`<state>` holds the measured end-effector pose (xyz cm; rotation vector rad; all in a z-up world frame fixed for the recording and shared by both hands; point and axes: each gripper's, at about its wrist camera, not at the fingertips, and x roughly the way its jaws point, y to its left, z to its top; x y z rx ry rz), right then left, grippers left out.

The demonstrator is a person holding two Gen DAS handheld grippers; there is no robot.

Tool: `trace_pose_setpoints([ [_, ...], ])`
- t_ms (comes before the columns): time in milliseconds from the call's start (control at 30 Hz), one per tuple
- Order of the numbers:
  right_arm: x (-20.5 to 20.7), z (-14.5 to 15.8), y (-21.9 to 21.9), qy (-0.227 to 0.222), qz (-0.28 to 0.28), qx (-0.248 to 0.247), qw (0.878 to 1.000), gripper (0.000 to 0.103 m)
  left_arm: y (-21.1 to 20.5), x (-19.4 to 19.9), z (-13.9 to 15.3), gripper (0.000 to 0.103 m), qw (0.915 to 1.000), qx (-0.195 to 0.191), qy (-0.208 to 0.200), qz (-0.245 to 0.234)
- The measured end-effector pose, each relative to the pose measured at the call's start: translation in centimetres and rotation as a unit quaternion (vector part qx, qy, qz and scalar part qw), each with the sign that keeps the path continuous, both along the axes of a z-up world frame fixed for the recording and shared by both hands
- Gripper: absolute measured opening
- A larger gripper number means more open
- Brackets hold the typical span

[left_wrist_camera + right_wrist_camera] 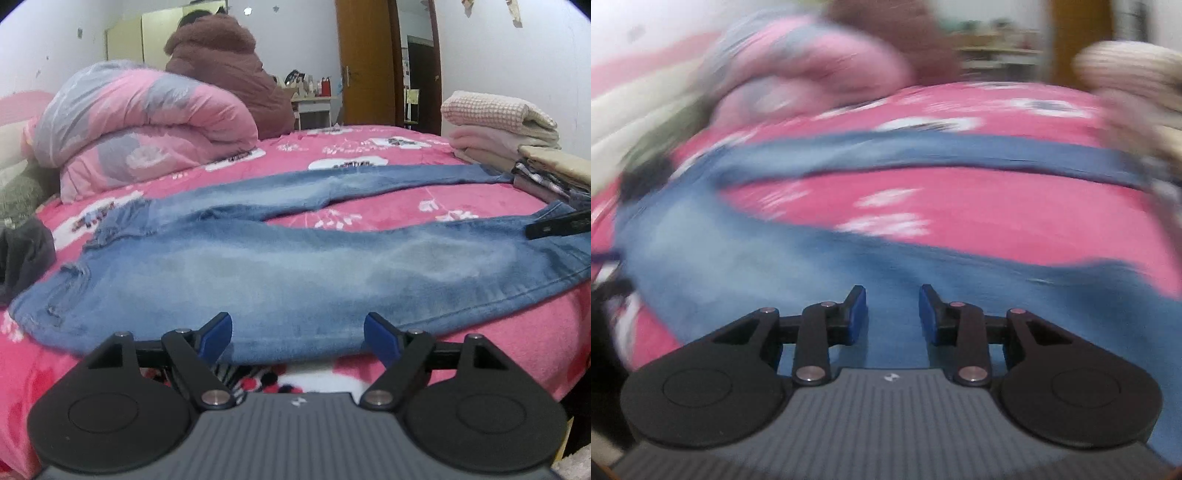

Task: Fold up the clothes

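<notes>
Jeans (280, 266) spread flat on bed (388, 206) | left gripper (297, 328) released at near edge | right gripper (893, 314) released above denim

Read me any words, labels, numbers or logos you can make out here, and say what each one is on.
No text is legible.
White patches on the pink bedsheet: dark print, too blurred to read.
Left tool and right tool: a small white emblem on each grey body, no letters.
Bottles on the far desk: labels too small.

Right-wrist view of jeans (746, 258) motion-blurred
</notes>
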<state>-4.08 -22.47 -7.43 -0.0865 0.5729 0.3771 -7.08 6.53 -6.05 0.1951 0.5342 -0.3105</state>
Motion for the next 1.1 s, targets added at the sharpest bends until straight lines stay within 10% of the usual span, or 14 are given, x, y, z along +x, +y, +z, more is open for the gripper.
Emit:
trace_pose_setpoints([
  [267,-4.2,-0.2,-4.2,-0.04,-0.032,0.066,0.997,0.032,-5.6,1.9,0.7,0.08,0.9989,0.006,-0.001,-0.046],
  [400,-5.0,-3.0,-7.4,-0.029,-0.094,-0.008,0.995,0.032,-7.6,2.3,0.2,0.08,0.9979,0.006,0.012,-0.063],
  [567,-8.7,-3.0,-19.1,-0.028,-0.291,0.058,0.955,0.032,-9.0,3.0,-0.4,0.08,0.9968,0.002,0.032,-0.073],
  [733,-14.7,0.2,-21.9,-0.108,-0.303,0.106,0.941,0.041,-11.8,3.8,0.2,0.08,0.9946,0.011,0.029,-0.1],
  [1000,-12.4,0.7,-23.6,-0.117,-0.325,0.003,0.939,0.053,-19.5,3.7,1.2,0.08,0.9789,0.036,-0.003,-0.201],
  [1100,-10.2,-0.8,-24.7,-0.079,-0.32,0.018,0.944,0.014,-22.5,3.4,1.4,0.08,0.9701,0.046,-0.013,-0.238],
])
